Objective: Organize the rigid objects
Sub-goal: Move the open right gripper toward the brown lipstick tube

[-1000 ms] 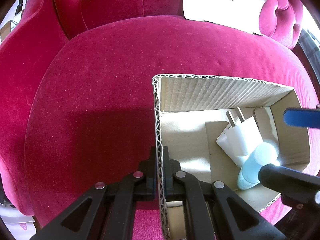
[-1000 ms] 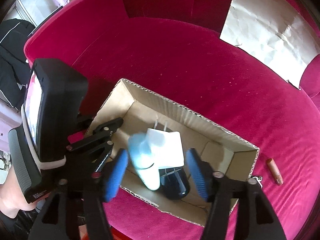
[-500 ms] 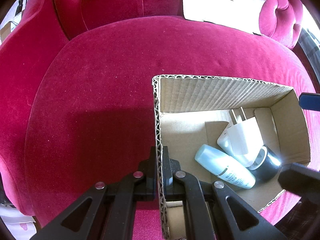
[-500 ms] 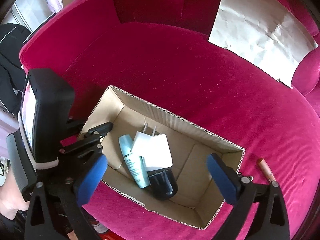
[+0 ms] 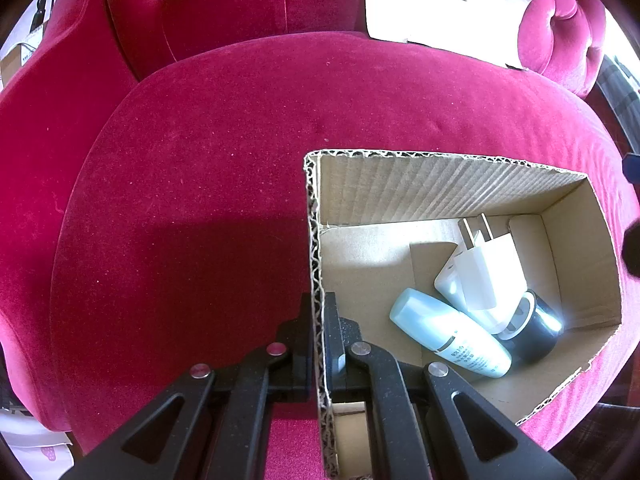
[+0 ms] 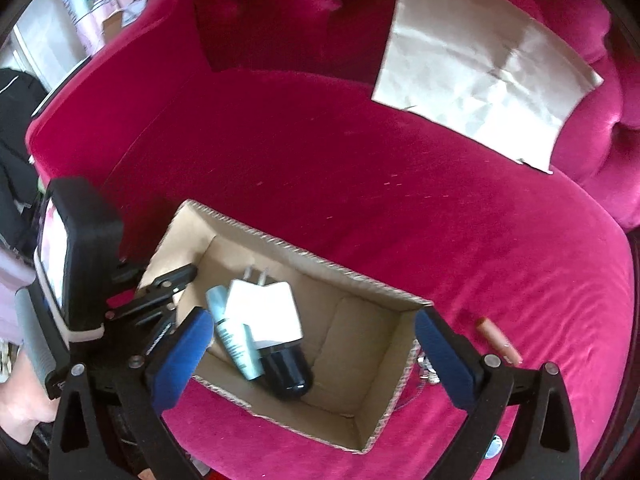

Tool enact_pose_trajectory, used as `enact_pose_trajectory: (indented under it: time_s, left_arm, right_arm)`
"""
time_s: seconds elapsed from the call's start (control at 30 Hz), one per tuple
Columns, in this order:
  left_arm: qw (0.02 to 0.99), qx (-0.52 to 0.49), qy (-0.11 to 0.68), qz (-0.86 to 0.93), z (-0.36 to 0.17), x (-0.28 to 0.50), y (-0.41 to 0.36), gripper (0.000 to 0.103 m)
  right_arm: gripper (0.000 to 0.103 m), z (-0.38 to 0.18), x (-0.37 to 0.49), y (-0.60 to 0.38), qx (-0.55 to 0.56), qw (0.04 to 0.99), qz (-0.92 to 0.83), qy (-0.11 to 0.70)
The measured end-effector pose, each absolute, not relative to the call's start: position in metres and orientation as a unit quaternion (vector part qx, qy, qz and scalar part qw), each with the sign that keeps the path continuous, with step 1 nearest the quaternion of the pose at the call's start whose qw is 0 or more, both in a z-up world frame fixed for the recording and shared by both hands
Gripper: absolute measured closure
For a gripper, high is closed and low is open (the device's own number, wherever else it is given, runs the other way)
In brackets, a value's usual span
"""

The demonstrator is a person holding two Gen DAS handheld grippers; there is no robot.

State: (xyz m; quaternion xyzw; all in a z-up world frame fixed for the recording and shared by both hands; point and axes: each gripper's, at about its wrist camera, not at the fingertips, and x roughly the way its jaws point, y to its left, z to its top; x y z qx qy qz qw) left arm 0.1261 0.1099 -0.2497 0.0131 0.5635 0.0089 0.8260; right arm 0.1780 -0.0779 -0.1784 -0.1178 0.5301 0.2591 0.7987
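An open cardboard box (image 5: 440, 192) (image 6: 292, 250) sits on a pink velvet seat. Inside lie a pale blue bottle (image 5: 448, 338) (image 6: 236, 344), a white plug adapter (image 5: 480, 276) (image 6: 264, 312) and a black round object (image 5: 532, 332) (image 6: 288, 372). My left gripper (image 5: 319, 316) is shut on the box's left wall; it also shows in the right wrist view (image 6: 168, 284). My right gripper (image 6: 316, 356) is open wide and empty above the box. A small peach tube (image 6: 498, 340) lies on the seat right of the box.
A sheet of brown paper (image 6: 480, 60) (image 5: 448, 4) leans against the tufted backrest. The pink seat cushion (image 5: 200, 200) spreads left of and behind the box. Small metallic bits (image 6: 426, 372) lie beside the box's right wall.
My right gripper let go of the pale blue bottle into the box, opened wide and drew up and back. The left gripper kept its hold on the box wall.
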Motion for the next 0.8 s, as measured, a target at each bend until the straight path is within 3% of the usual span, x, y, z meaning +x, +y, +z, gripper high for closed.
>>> enact_pose_trajectory:
  time_s: [0.8]
  left_arm:
    - [0.826,0.012,0.564,0.009,-0.249,0.127,0.110,0.100]
  right_arm:
    - [0.000,-0.175,0.235,-0.190,-0.032,0.833,0.122,0.538]
